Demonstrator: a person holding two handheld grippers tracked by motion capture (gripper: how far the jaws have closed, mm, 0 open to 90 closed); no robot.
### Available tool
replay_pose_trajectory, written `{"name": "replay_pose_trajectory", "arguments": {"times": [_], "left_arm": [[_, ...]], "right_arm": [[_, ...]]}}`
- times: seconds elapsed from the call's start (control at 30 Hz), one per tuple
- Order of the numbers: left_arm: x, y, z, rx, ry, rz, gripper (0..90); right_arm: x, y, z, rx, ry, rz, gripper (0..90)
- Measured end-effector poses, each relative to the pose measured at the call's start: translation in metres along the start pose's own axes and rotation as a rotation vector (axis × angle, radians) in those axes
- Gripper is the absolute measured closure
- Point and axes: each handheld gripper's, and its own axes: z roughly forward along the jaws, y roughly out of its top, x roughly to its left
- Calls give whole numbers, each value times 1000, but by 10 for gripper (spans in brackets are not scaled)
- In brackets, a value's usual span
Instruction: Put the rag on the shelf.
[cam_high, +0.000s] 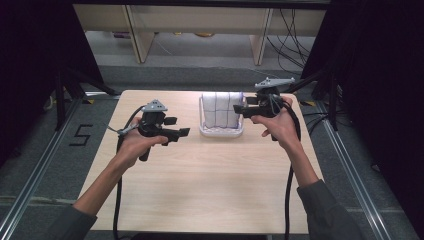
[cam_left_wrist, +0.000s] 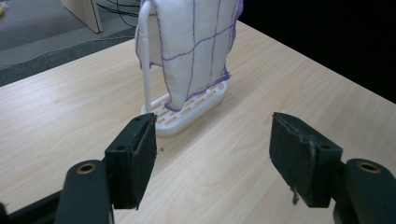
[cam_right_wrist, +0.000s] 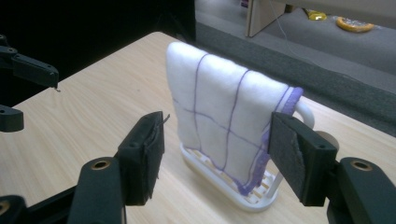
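A white cloth with purple grid lines (cam_high: 221, 109) hangs over the bar of a small white rack (cam_high: 221, 131) at the back middle of the table. In the left gripper view the cloth (cam_left_wrist: 191, 46) drapes down to the rack's slotted base (cam_left_wrist: 187, 112). My left gripper (cam_high: 179, 126) is open, left of the rack, with nothing between its jaws. My right gripper (cam_high: 241, 107) is open just right of the cloth. In the right gripper view the cloth (cam_right_wrist: 219, 116) hangs beyond the open jaws, and the left gripper's jaws (cam_right_wrist: 28, 70) show at the far left.
The light wooden table (cam_high: 200, 190) has open room in front of the rack. Black curtains stand at both sides. Beyond the far edge are grey floor, wooden furniture legs (cam_high: 137, 35) and loose cables (cam_high: 290, 45).
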Motion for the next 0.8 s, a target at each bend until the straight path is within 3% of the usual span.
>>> {"name": "replay_pose_trajectory", "arguments": {"times": [0.4, 0.53, 0.57, 0.8], "left_arm": [[-9, -22, -3, 13, -15, 6, 287], [-8, -32, -2, 15, -20, -11, 273], [-8, -34, -2, 17, -17, -8, 273], [-7, -47, 1, 15, -34, -31, 266]], "right_arm": [[10, -21, -6, -1, 47, 20, 343], [15, -30, -6, 7, 64, 36, 335], [13, -32, -5, 6, 65, 7, 335], [20, -43, -5, 1, 72, 16, 334]]}}
